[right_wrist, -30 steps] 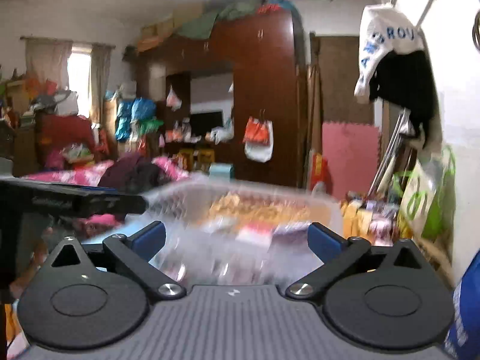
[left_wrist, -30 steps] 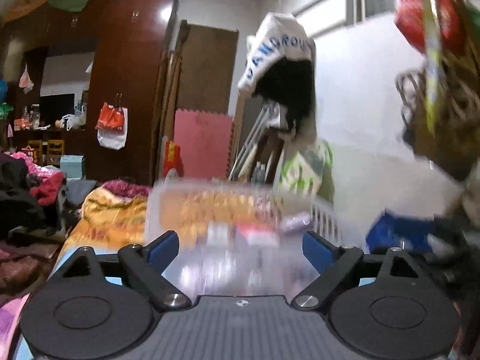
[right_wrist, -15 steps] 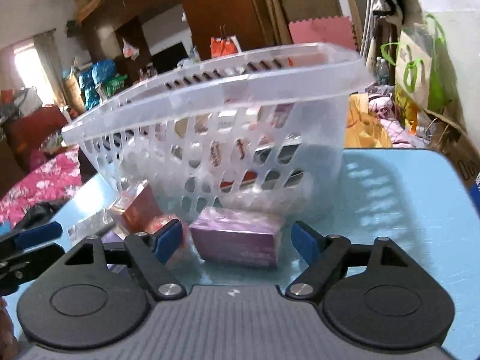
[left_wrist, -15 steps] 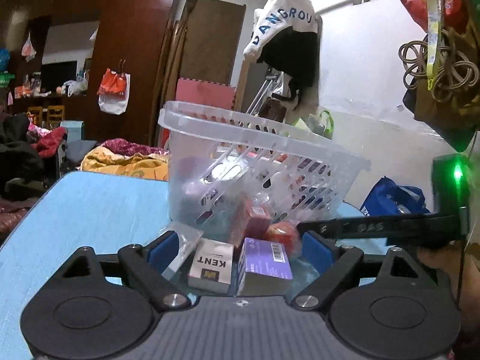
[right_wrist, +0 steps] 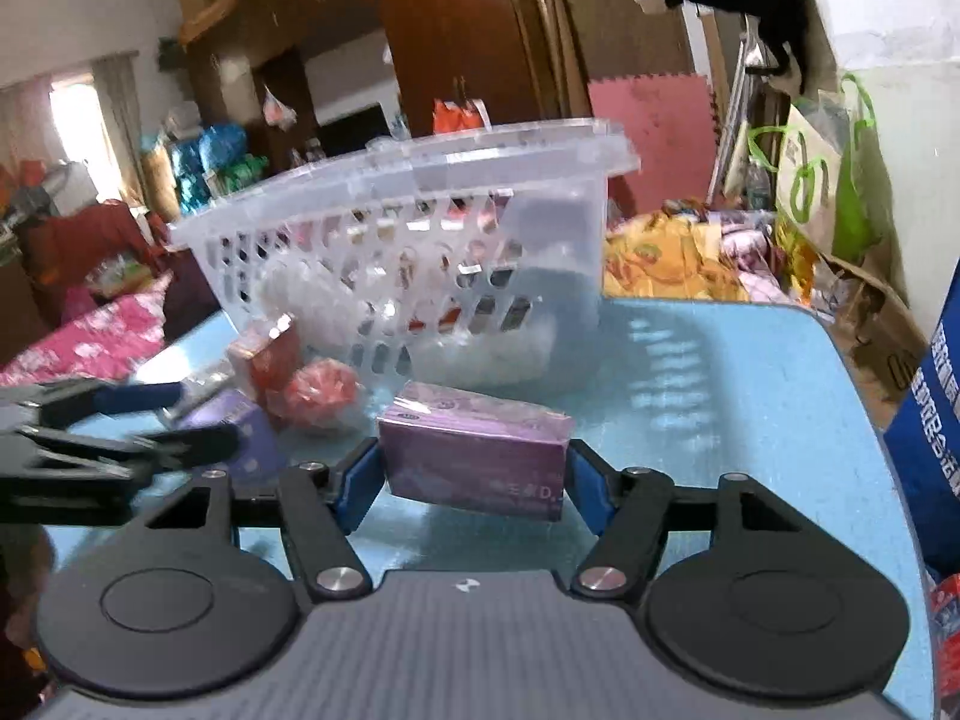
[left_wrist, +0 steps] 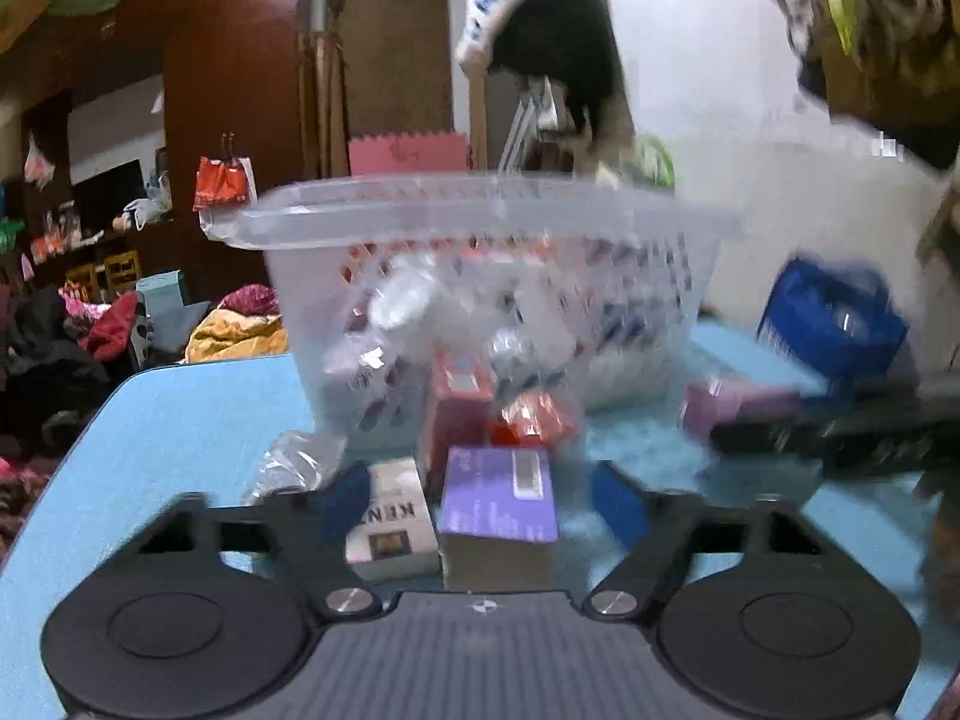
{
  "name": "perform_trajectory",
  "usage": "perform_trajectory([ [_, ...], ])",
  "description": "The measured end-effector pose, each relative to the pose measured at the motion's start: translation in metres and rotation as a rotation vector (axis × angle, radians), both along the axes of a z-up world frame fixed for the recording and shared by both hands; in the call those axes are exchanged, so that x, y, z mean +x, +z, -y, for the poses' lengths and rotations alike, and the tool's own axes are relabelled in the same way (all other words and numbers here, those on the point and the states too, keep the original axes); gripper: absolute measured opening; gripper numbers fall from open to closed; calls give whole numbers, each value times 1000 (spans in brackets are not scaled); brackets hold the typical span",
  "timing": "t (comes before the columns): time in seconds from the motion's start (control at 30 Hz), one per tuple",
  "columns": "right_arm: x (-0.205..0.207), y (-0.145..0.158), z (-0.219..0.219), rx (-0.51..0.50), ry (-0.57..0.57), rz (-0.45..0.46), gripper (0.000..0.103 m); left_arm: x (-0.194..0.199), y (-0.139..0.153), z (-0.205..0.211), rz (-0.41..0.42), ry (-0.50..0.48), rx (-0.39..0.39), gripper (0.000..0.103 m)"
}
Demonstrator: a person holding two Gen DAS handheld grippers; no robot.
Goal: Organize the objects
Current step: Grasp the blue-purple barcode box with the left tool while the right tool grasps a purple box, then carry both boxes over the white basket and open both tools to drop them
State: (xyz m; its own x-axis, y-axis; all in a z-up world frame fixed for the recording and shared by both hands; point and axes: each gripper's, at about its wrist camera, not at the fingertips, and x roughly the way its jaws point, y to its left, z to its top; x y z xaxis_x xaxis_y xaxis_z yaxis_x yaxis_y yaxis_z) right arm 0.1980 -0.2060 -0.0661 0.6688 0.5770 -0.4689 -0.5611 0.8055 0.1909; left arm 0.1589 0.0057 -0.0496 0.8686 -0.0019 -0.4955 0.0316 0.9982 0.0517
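Observation:
A clear plastic basket (left_wrist: 480, 222) (right_wrist: 396, 180) with several small items inside stands on the blue table (right_wrist: 720, 372). In front of it lie a white KENT pack (left_wrist: 393, 531), a purple box (left_wrist: 498, 498), a red box (left_wrist: 459, 420) and a red wrapped ball (right_wrist: 321, 387). My left gripper (left_wrist: 480, 501) is open, with the KENT pack and the purple box between its fingers. My right gripper (right_wrist: 474, 483) is closed in on a second purple box (right_wrist: 474, 456), its blue pads (right_wrist: 360, 480) at both ends.
A blue bag (left_wrist: 834, 324) stands at the table's right side, also in the right wrist view (right_wrist: 936, 414). A crumpled clear wrapper (left_wrist: 297, 459) lies left of the packs. Behind the table are a bed with bedding (right_wrist: 666, 258), wardrobes and clutter.
Both grippers have come down from aiming across the room to the items in front of the basket. The right gripper's fingers have closed in around the purple box.

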Motion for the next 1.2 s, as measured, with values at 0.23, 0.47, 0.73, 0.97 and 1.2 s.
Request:
perform_trajectory([
  [0.23,-7,5,-11,-24,20,67,68,2,-3,6,-44,-23,43,43],
  [0.47,-21,9,-3,33,17,154,68,-12,1,-6,48,-56,-60,43],
  [0.73,-28,13,5,96,28,228,68,-44,9,-5,241,-55,-42,43],
  [0.97,-43,33,10,149,38,295,68,-66,44,-27,392,-48,-131,43],
  [1.2,-14,111,-21,87,40,428,68,-11,123,-33,374,-76,-166,43],
])
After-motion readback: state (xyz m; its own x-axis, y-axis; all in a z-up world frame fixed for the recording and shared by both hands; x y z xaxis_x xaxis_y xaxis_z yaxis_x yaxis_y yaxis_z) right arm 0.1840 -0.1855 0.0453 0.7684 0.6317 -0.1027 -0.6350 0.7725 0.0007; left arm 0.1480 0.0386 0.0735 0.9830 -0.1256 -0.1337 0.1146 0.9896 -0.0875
